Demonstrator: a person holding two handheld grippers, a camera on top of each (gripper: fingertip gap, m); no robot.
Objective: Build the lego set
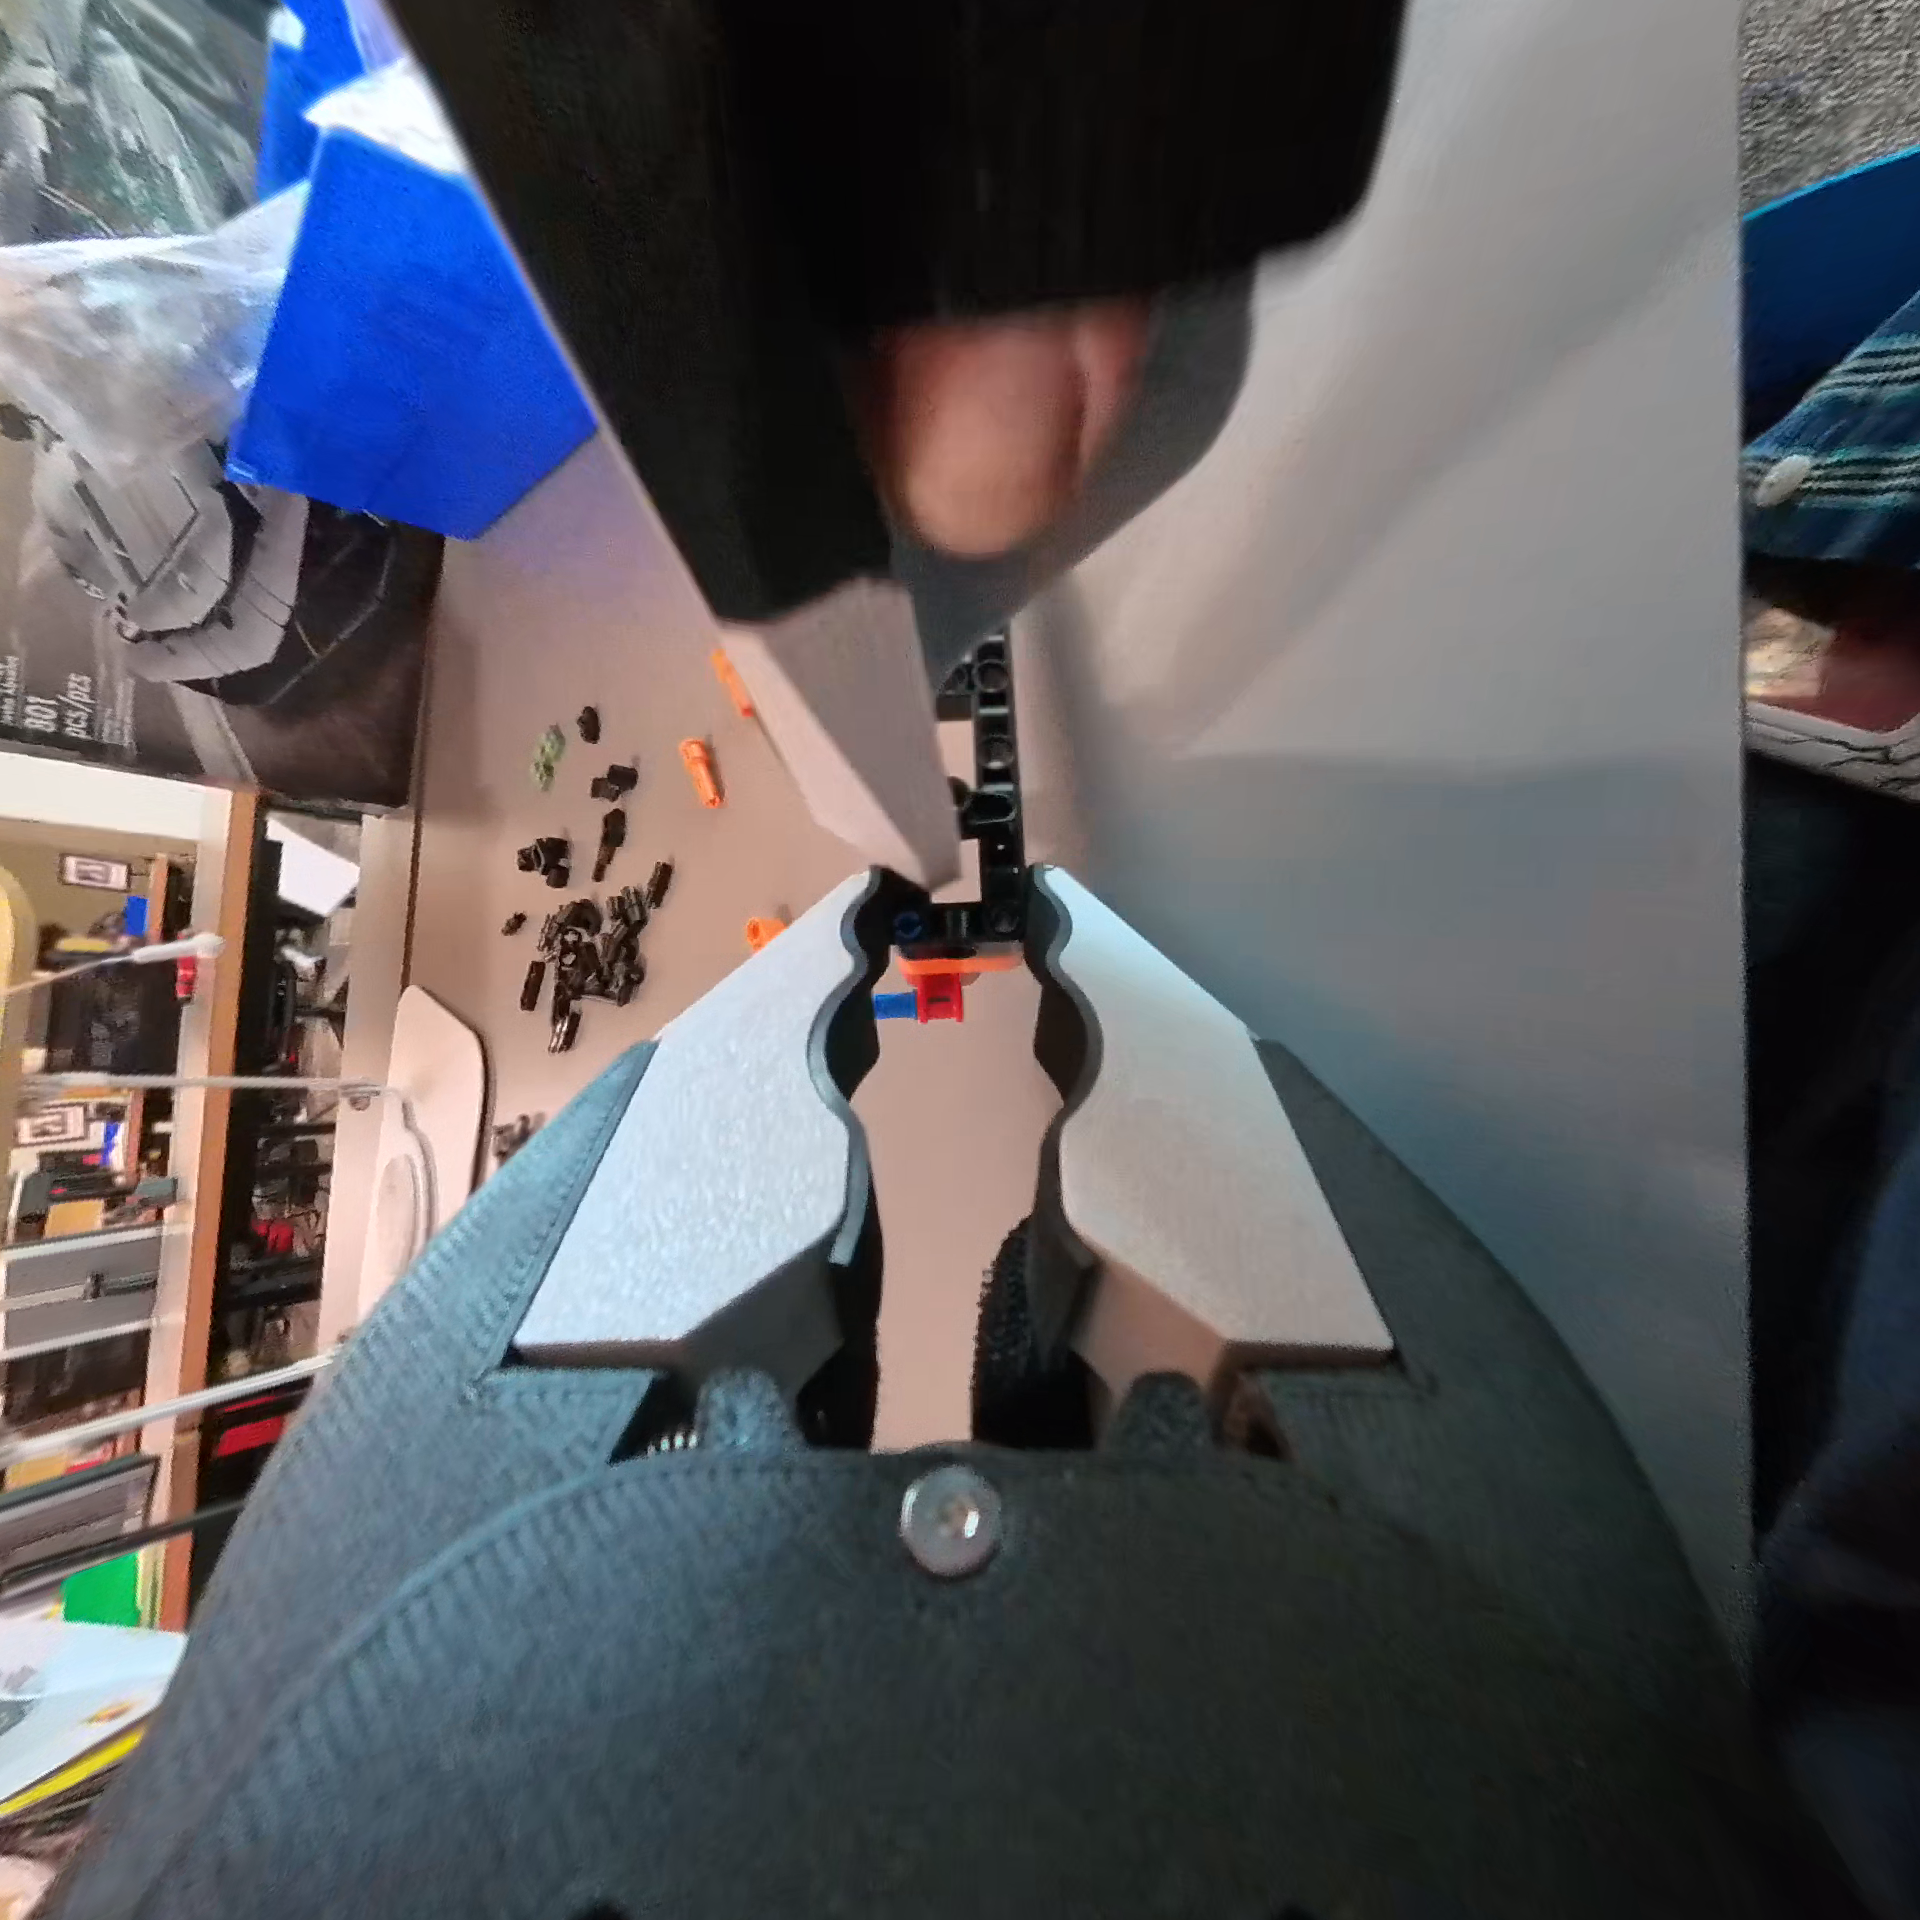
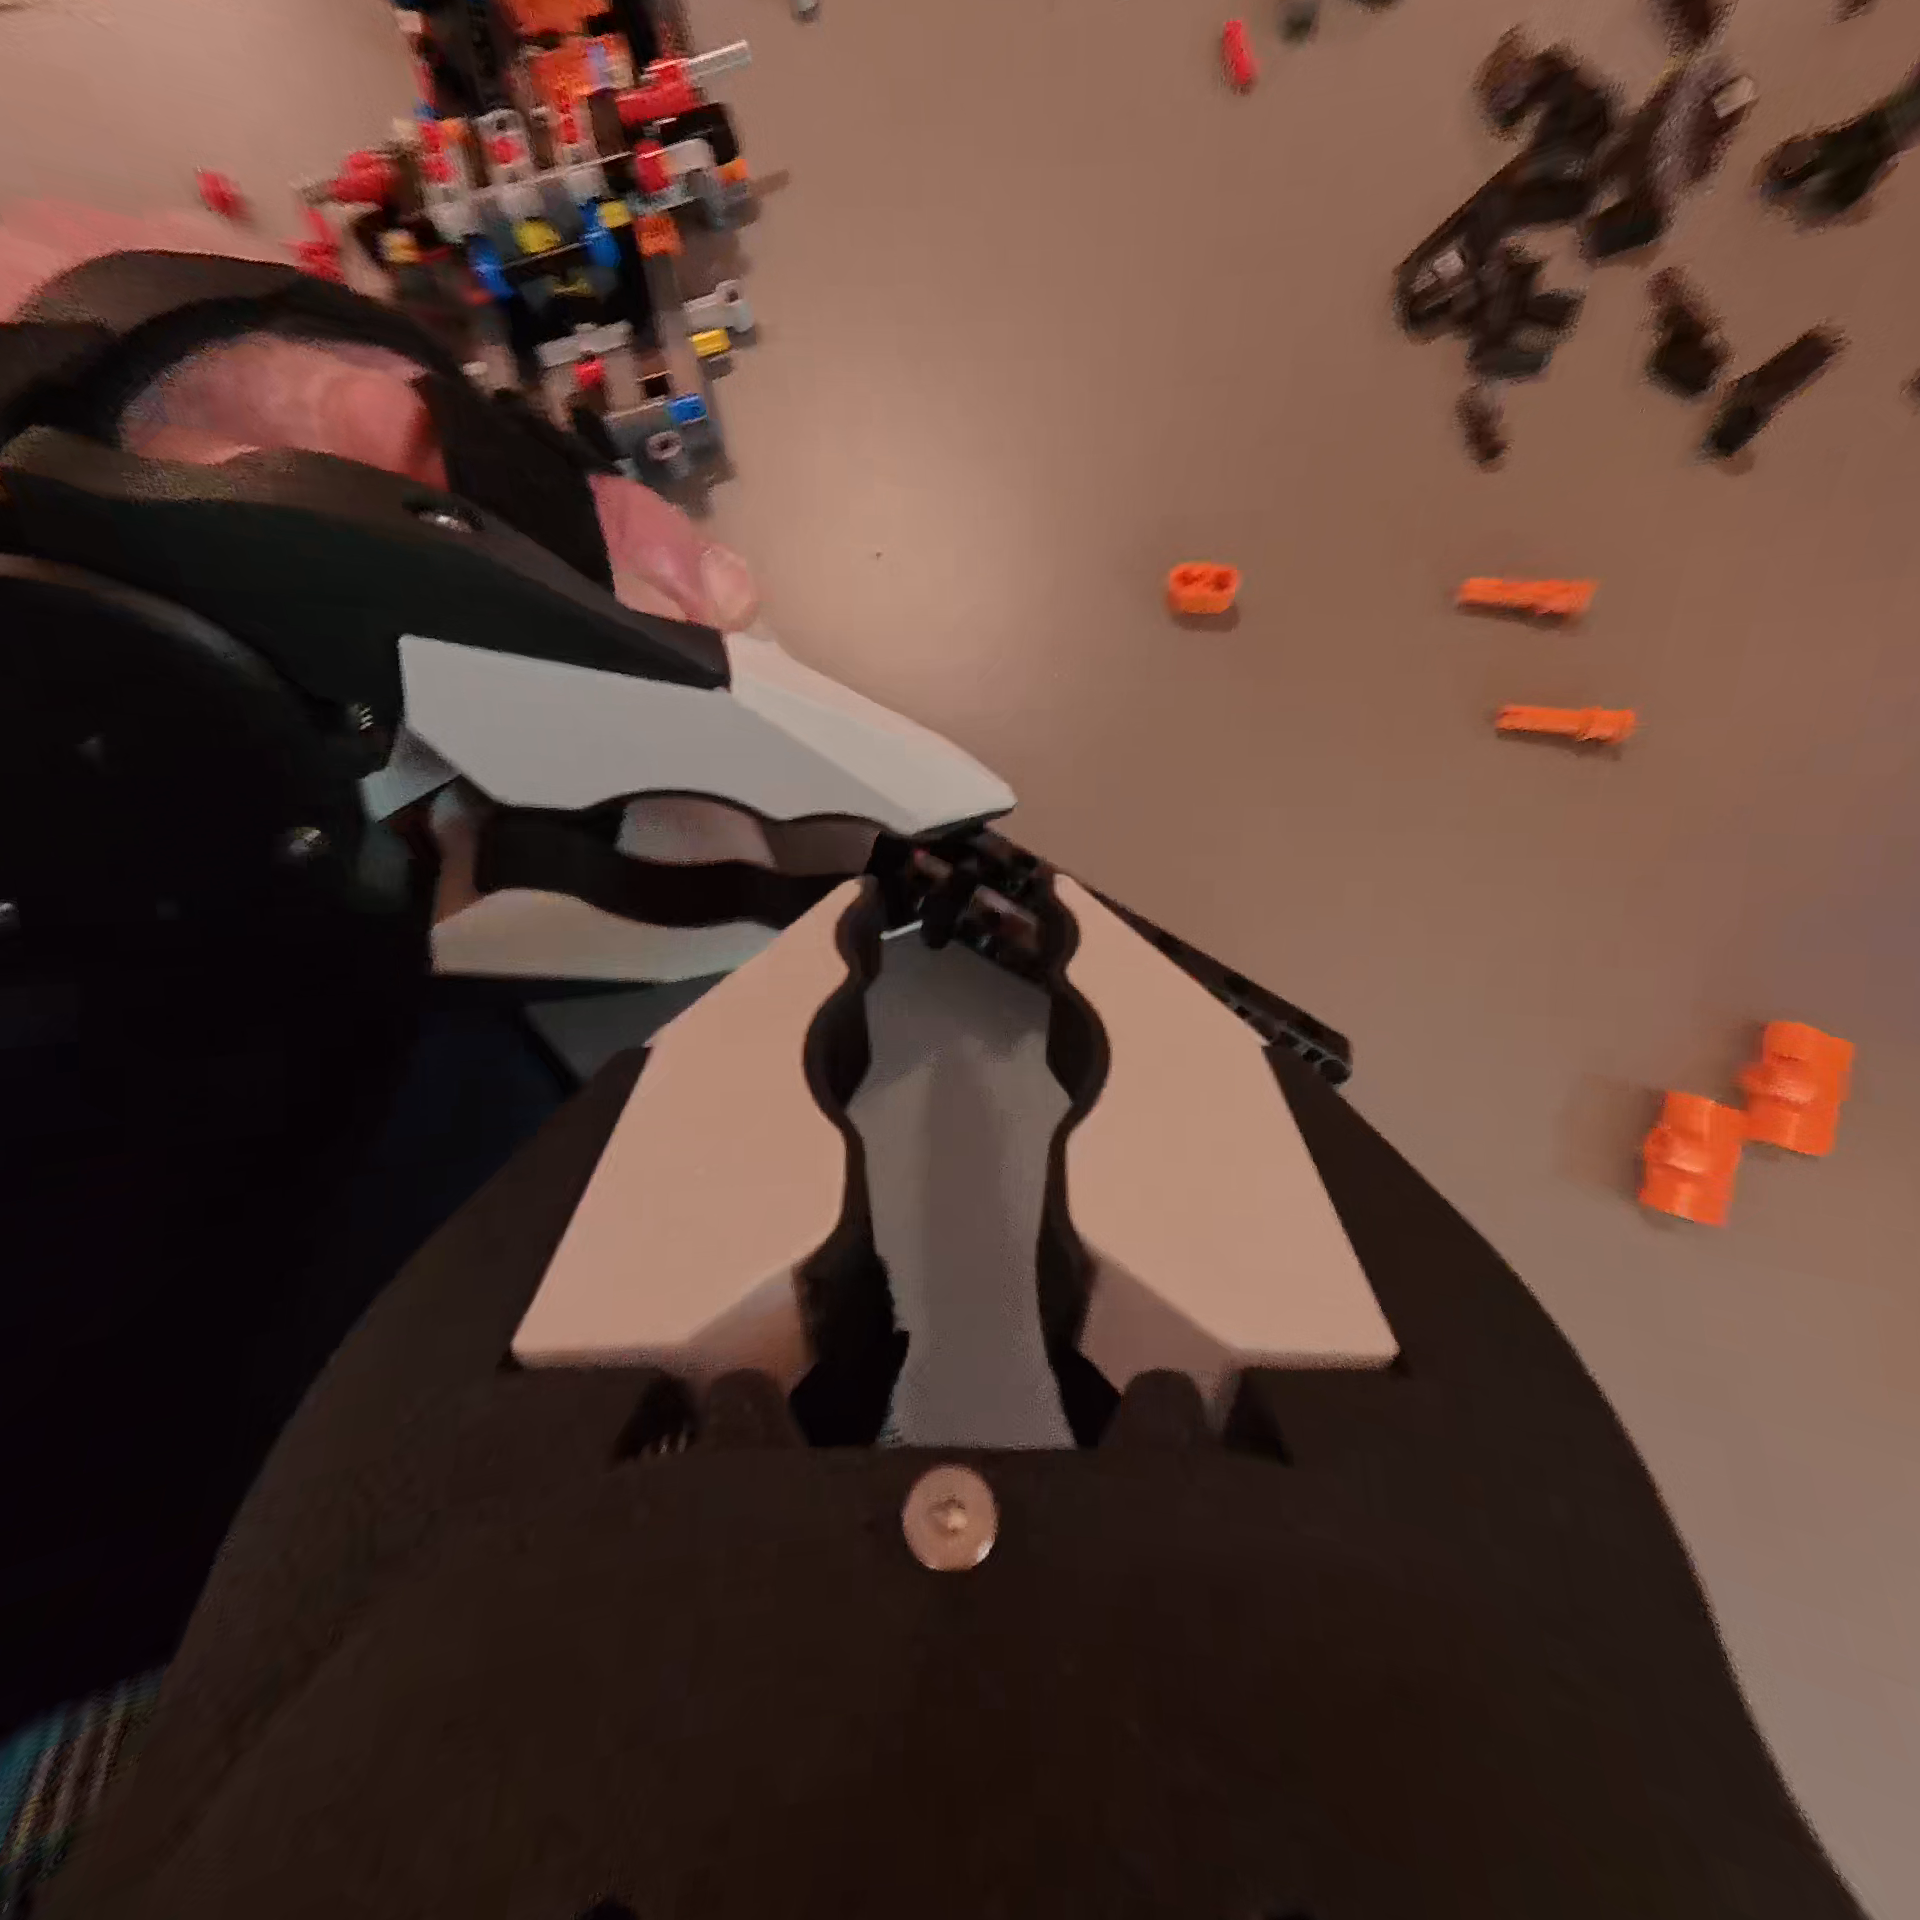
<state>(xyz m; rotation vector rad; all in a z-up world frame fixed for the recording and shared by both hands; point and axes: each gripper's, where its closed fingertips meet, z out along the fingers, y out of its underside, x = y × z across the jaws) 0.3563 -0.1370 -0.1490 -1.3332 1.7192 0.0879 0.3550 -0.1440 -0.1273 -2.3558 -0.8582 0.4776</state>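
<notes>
**Both grippers meet on one small black lego piece**

Between my two grippers, above the tabletop (image 2: 1039, 468), sits the task's piece: a black L-shaped beam (image 1: 1000, 790) with an orange block (image 1: 951, 961), a red connector (image 1: 940, 1000) and a blue pin (image 1: 894, 1005) fixed at its short end.

My left gripper (image 1: 956, 914) has its jaws clamped on the short end of the beam, the long arm pointing away from the camera. My right gripper (image 2: 961, 909) comes in from above in the left wrist view, with a finger (image 1: 883, 769) touching the beam near its corner. In the right wrist view its jaws are closed on the same black beam, whose long arm sticks out to the right past the fingertip. A person's hand (image 2: 675, 551) shows behind the left gripper.

On the tabletop lie loose parts: a heap of black pins (image 1: 587, 945), orange pins (image 2: 1525, 597), an orange connector (image 2: 1203, 590), two ribbed orange pieces (image 2: 1745, 1132) and blurred black beams (image 2: 1558, 208). A partly built model (image 2: 592, 229) in grey, red, blue and yellow lies farther off. At the far edge stand a blue box (image 1: 405, 343), a clear bag (image 1: 114, 322) and the set's carton (image 1: 187, 623).
</notes>
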